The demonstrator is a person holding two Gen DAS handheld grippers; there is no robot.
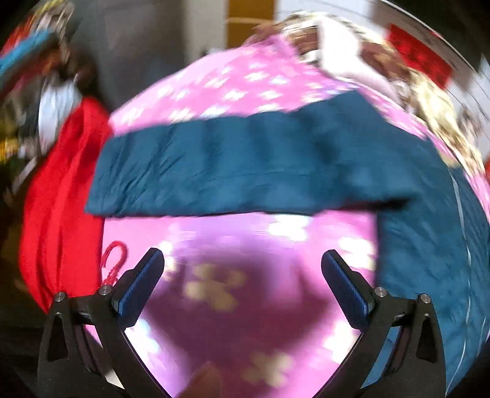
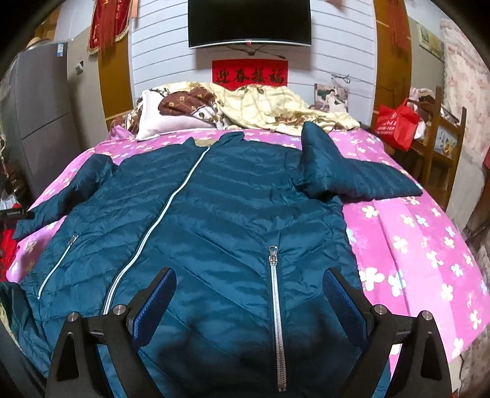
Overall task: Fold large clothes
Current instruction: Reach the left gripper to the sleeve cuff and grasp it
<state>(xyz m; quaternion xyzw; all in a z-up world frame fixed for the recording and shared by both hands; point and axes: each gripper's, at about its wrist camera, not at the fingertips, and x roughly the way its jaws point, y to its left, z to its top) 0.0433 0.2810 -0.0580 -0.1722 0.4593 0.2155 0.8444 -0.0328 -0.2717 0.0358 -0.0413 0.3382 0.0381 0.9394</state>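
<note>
A large teal quilted jacket lies front up on the pink flowered bedsheet, zipped, collar toward the headboard. Its right sleeve is bent up and lies across the sheet; its left sleeve stretches toward the bed's left edge. My right gripper hangs open over the jacket's lower hem beside a pocket zipper, holding nothing. The left wrist view is blurred: the left sleeve runs across it, and my left gripper is open above bare sheet in front of the sleeve.
A red cloth hangs at the bed's left edge. Pillows and a crumpled yellow quilt fill the head of the bed. A grey fridge stands left; a wooden rack with a red bag stands right. A TV hangs on the wall.
</note>
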